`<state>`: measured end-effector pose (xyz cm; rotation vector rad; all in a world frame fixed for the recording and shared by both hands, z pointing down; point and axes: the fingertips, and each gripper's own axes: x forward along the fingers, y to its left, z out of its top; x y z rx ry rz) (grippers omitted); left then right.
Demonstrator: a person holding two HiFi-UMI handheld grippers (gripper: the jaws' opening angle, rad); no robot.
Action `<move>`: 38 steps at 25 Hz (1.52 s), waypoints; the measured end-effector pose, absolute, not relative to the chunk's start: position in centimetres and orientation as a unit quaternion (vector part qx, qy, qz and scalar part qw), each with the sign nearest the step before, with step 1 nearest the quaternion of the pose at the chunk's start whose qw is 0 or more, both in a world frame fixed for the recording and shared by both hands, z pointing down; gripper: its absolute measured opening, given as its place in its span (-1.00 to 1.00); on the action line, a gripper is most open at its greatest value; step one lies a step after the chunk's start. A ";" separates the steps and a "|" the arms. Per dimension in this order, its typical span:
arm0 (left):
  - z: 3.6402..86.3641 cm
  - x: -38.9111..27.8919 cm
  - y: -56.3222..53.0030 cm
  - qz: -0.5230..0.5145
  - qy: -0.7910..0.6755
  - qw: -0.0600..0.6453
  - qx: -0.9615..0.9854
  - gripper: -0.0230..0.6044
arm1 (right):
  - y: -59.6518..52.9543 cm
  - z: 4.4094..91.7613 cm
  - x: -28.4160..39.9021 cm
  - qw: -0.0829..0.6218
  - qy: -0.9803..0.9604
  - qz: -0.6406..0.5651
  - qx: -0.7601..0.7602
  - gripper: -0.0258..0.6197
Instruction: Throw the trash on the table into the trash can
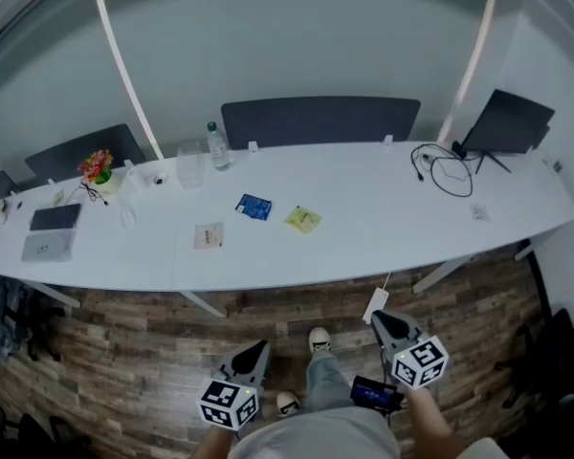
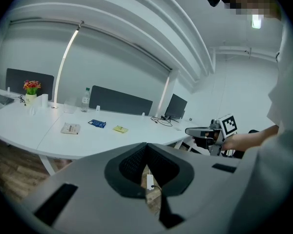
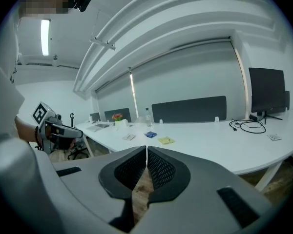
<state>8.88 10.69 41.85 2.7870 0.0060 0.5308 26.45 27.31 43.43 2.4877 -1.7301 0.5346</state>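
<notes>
left gripper (image 1: pixel 256 350) hangs over the wood floor (image 1: pixel 124 352) on the near side of the worktop (image 1: pixel 383 228), jaws pressed together, nothing in them. up on the worktop, well apart from both grippers, lies the trash: pale packet (image 1: pixel 209 236) on the left, blue wrapper (image 1: pixel 254 207) just beyond it, yellow wrapper (image 1: pixel 303 219) to the right. right gripper (image 1: pixel 381 319) has its jaws closed too, and empty.

Blue packet (image 1: pixel 254 207), yellow packet (image 1: pixel 303 219) and pale wrapper (image 1: pixel 209 236), flat and apart on white table (image 1: pixel 383 228)
</notes>
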 end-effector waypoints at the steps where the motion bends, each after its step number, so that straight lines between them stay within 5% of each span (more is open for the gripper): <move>1: 41.9 9.7 10.3 0.186 0.000 0.152 0.971 -0.92 | 26.8 43.5 27.3 0.034 -0.565 0.172 0.806 -0.82; 17: 40.2 26.3 0.9 0.164 -0.106 0.158 0.968 -0.92 | 14.7 41.3 45.3 0.070 -0.656 0.143 0.738 -0.82; 38: 41.1 31.8 -3.5 0.194 -0.098 0.158 0.963 -0.92 | 6.8 44.1 47.4 0.081 -0.685 0.181 0.701 -0.82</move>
